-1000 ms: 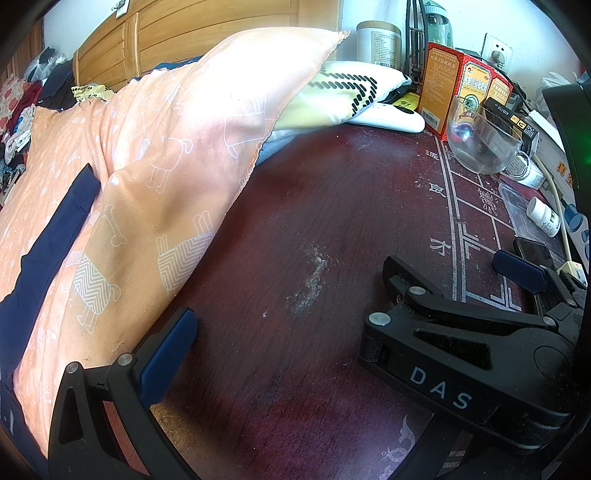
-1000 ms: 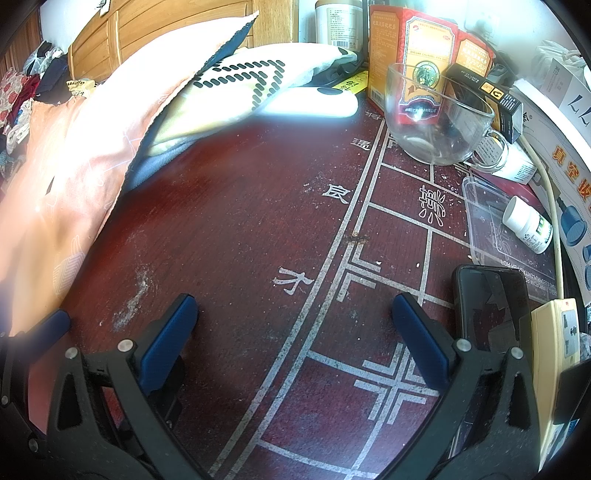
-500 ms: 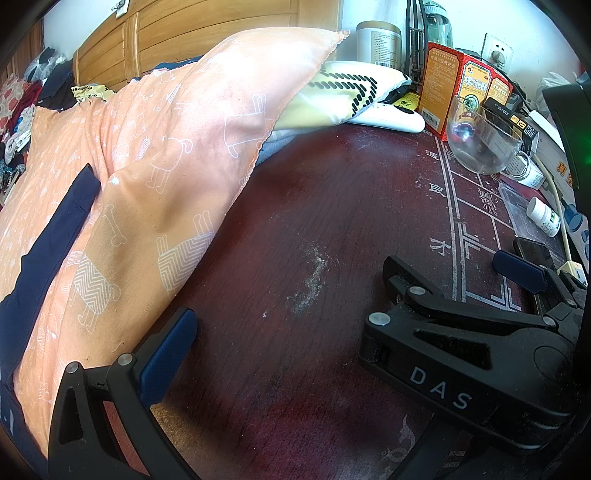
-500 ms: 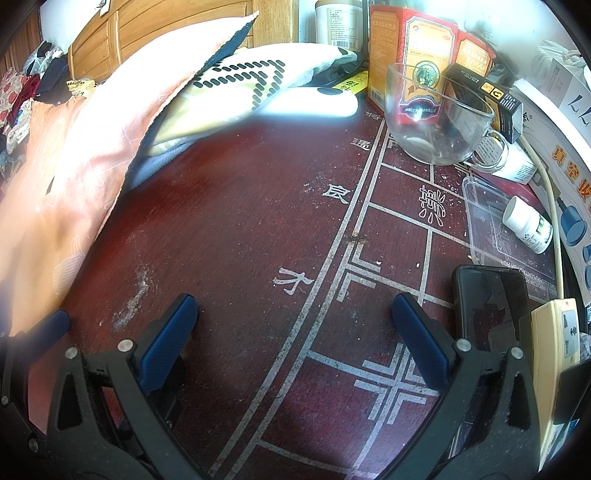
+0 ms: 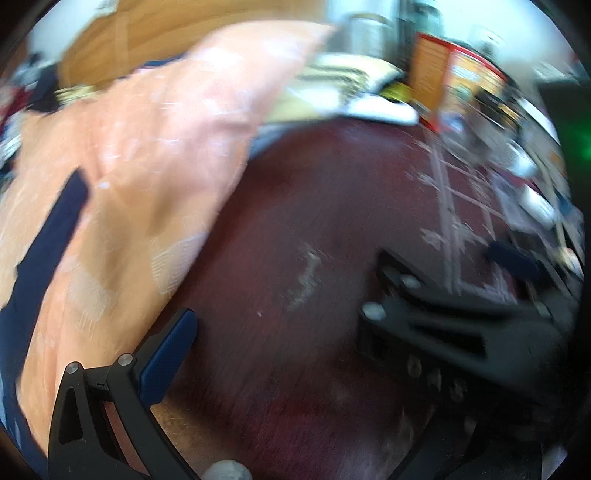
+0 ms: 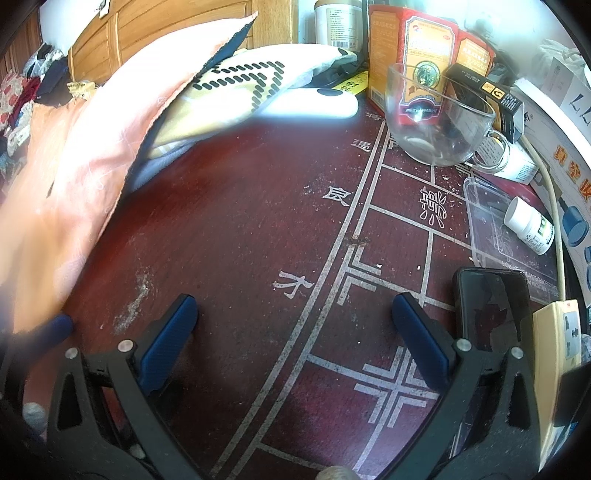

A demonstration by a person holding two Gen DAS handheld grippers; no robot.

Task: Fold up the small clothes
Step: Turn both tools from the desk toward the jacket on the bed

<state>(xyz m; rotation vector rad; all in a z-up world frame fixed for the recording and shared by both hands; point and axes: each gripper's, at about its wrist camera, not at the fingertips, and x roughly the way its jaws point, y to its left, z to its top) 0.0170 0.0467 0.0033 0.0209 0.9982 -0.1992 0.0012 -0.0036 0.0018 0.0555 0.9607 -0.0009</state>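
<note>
A peach printed fabric [image 5: 140,155] with a navy band [image 5: 51,236] is heaped along the left of the dark red table [image 5: 295,206]; it also shows as peach fabric [image 6: 85,147] in the right wrist view. A cream cloth with black dashes [image 6: 236,85] lies at the back. My left gripper [image 5: 295,332] is open over bare table beside the fabric; its right finger is hidden behind my right gripper [image 5: 443,258]. In its own view my right gripper [image 6: 295,317] stands open over the painted board lines, holding nothing.
A glass cup [image 6: 436,118], red-orange boxes [image 6: 428,48], a pill bottle [image 6: 528,229], a clear lid [image 6: 495,221], a phone [image 6: 491,306] and a power strip [image 6: 557,354] crowd the table's right and back. A wooden headboard [image 6: 162,29] stands behind.
The left wrist view has gone blurred: my left gripper has started to move, the scene sliding slightly left. The right gripper and the table objects have not shifted.
</note>
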